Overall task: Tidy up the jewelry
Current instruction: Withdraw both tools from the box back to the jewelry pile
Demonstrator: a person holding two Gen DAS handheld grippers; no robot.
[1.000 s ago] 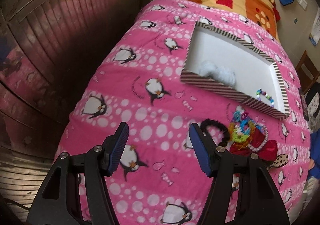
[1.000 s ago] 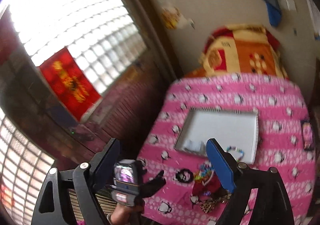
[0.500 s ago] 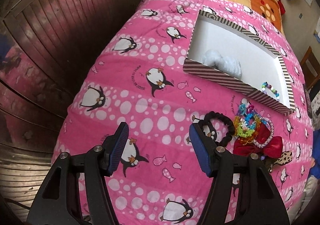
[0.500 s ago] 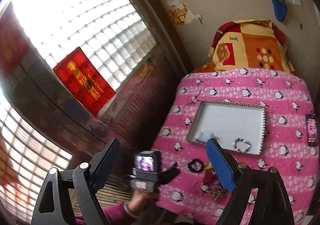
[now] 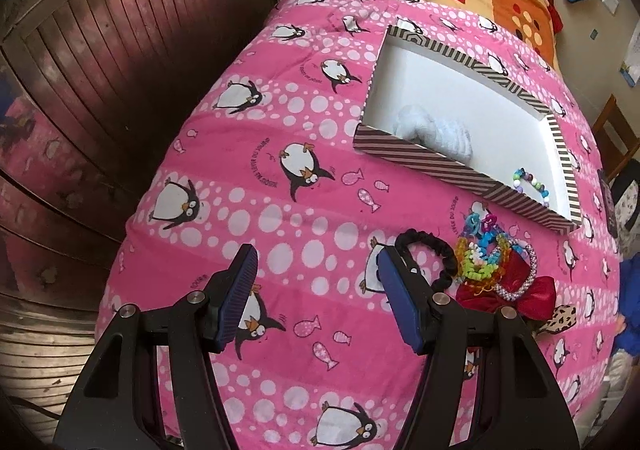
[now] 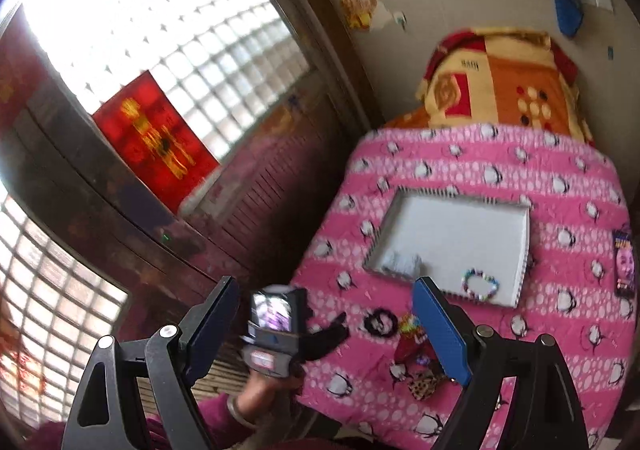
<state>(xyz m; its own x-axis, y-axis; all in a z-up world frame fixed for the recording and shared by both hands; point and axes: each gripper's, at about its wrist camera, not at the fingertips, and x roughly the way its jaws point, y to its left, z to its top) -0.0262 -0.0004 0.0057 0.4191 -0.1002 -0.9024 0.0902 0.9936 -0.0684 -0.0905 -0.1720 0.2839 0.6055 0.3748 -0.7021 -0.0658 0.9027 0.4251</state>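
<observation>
Both tools are spread and empty: the left tool [image 5: 316, 290] hangs over the pink penguin quilt [image 5: 248, 154], the right tool [image 6: 320, 330] well back. Just right of the left tool lies a tangled heap: black scrunchie [image 5: 430, 246], bead bracelets [image 5: 482, 258], red bow [image 5: 524, 296]. A pinch there may drag several out together, or snag quilt. Beyond the heap, the striped box [image 5: 420, 162] holds one beaded bracelet [image 5: 530, 186].

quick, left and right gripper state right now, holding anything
Left gripper: open, holding nothing, above the pink quilt.
Right gripper: open wide, holding nothing.
</observation>
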